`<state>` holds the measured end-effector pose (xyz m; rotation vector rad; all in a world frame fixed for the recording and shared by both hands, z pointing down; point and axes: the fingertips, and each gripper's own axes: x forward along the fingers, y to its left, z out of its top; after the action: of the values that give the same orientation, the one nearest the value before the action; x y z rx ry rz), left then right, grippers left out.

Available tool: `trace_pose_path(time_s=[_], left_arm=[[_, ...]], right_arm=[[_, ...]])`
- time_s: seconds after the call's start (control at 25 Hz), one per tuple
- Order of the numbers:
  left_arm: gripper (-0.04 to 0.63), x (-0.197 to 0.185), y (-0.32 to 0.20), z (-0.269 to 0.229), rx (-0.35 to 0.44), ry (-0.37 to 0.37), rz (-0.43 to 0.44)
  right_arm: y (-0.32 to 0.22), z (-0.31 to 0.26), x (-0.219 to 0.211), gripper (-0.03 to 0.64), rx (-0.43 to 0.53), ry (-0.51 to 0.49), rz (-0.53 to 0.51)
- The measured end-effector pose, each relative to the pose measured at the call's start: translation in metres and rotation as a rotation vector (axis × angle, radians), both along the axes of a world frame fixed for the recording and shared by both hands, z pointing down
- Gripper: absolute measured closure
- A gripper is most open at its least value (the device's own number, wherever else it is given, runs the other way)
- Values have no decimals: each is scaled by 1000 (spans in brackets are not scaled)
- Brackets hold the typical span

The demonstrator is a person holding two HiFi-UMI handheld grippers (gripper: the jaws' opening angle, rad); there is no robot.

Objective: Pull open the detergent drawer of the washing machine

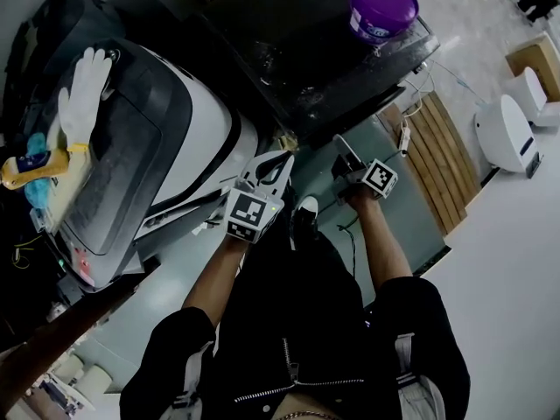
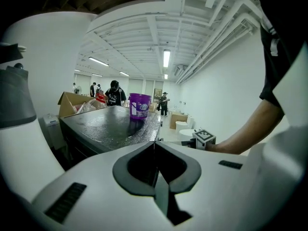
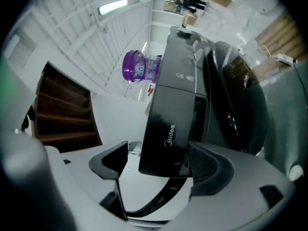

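Observation:
The black washing machine (image 1: 289, 59) stands ahead of me with a purple bucket (image 1: 383, 5) on its top. In the right gripper view its glossy black detergent drawer front (image 3: 168, 124), with a brand name printed on it, sits between the jaws of my right gripper (image 3: 158, 160). The jaws stand open: the right pad (image 3: 211, 165) is close to the panel's edge and the left pad (image 3: 109, 159) is clear of it. My left gripper (image 2: 154, 146) is shut on nothing, beside the machine, and points across its top (image 2: 110, 126). In the head view both the left gripper (image 1: 276, 163) and the right gripper (image 1: 346, 157) hang low before the machine.
A white and grey appliance (image 1: 192, 138) stands at the left, with a white glove (image 1: 85, 90) and a yellow item (image 1: 31, 169) on it. Wooden slats (image 1: 446, 160) and a white device (image 1: 507, 134) lie to the right. Several people (image 2: 114, 93) and a cardboard box (image 2: 72, 102) are far off.

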<state>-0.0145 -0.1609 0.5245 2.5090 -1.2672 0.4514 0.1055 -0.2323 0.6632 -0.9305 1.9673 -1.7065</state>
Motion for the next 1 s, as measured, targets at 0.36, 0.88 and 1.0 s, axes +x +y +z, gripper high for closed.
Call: trace_pose_path(time_s=[0.36, 0.88, 1.0], left_arm=[[574, -22, 4, 7, -49, 59, -86], [574, -44, -7, 29, -113, 53, -114], [574, -47, -10, 32, -121, 47, -114]], right_arm=[[-24, 28, -20, 210, -13, -231, -7], [-55, 29, -29, 150, -32, -464, -33], [-53, 28, -31, 162, -14, -477, -21]])
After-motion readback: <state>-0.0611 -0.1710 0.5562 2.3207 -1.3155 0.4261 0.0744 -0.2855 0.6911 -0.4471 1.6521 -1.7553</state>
